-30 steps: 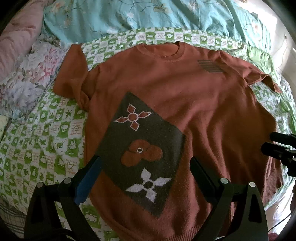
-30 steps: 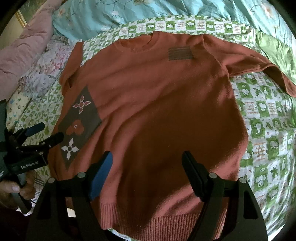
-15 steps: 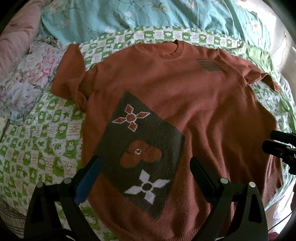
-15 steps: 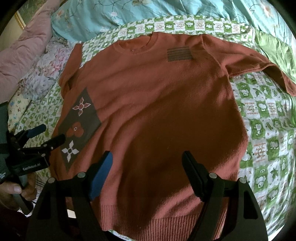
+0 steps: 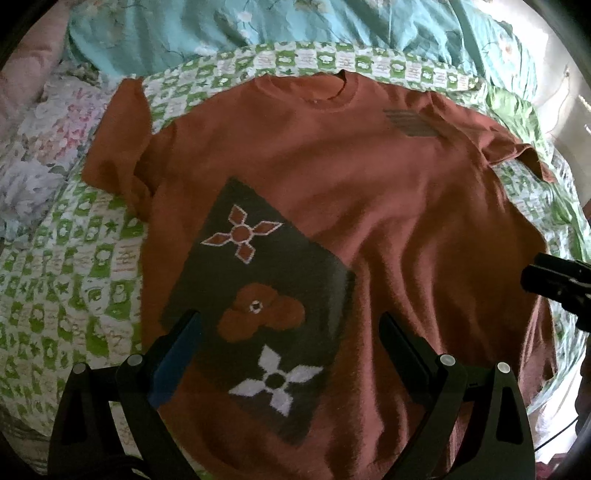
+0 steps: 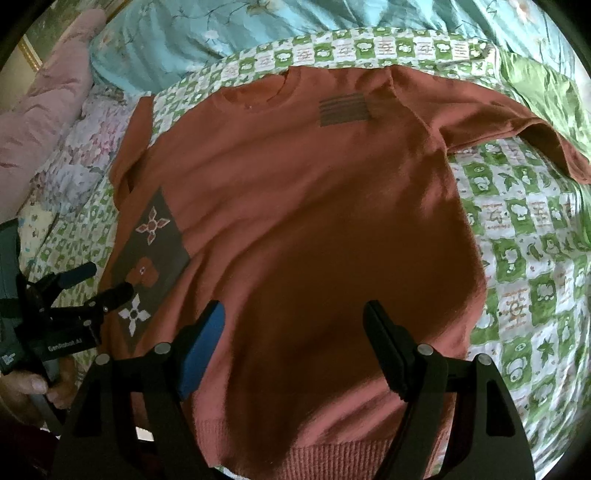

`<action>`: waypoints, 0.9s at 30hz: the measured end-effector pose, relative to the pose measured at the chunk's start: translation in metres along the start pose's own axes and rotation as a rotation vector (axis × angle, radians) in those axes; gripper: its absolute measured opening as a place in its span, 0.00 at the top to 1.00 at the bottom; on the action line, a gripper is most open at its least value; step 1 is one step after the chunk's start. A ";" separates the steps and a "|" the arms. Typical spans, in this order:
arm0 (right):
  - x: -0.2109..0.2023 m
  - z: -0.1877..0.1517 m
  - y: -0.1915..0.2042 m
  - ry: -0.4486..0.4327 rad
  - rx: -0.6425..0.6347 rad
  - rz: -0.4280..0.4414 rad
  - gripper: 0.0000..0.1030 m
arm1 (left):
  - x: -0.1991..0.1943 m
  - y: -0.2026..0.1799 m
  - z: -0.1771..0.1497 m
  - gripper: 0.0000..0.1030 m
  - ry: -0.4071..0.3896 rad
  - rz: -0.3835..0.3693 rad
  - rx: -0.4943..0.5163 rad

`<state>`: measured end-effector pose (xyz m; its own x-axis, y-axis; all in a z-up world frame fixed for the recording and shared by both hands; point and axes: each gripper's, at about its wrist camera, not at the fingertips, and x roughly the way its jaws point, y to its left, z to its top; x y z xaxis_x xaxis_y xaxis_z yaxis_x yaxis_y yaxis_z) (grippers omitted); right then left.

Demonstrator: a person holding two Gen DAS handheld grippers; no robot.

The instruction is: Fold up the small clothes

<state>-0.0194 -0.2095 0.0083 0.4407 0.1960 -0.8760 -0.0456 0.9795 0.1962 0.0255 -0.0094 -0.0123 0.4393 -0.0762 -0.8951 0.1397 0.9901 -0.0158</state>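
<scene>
A rust-coloured knitted sweater (image 6: 317, 229) lies face up and spread nearly flat on the green-and-white checked quilt (image 6: 524, 258) of a bed, neckline (image 5: 325, 92) toward the turquoise duvet (image 5: 258, 33) at the far side, ribbed hem (image 6: 325, 454) nearest the two grippers. It looks soft, limp and fairly thick; I would expect it to sag and drag on the quilt, not slide, and to need lifting at two points to keep an edge straight. Nothing about it seems fragile.

The left gripper (image 5: 291, 332) hovers above the dark flower panel (image 5: 258, 302) on the sweater's front, jaws wide apart and empty. The right gripper (image 6: 295, 328) hangs over the plain lower body of the sweater, also wide and holding nothing.

The sensible holds, I think, are the thicker places: the hem corners, the shoulder seams beside the neckline, or the sleeve ends. The sleeve (image 5: 118, 140) left of the neckline is doubled against the body; the sleeve (image 6: 524, 125) right of it runs out long toward a crumpled green cloth (image 6: 546, 85).

Quilt shows bare on both sides of the sweater, more to its right. Left of it a floral blanket (image 5: 40, 155) crowds in, and beyond the hem the bed seems to end.
</scene>
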 end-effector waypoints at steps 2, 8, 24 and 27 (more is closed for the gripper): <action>-0.001 0.002 -0.005 -0.018 0.004 -0.018 0.25 | 0.002 -0.002 0.003 0.06 -0.001 0.011 0.009; -0.007 0.008 -0.032 -0.049 0.066 -0.044 0.25 | 0.013 -0.003 0.019 0.06 0.017 0.022 0.009; -0.029 0.047 -0.186 -0.141 0.371 -0.135 0.25 | 0.045 0.010 0.091 0.06 0.008 0.053 -0.052; -0.041 0.057 -0.241 -0.188 0.481 -0.189 0.25 | 0.051 0.013 0.105 0.06 -0.001 0.072 -0.060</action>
<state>0.0248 -0.4561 0.0216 0.5560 -0.0357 -0.8304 0.4455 0.8562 0.2615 0.1427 -0.0132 -0.0112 0.4474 -0.0050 -0.8943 0.0548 0.9983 0.0219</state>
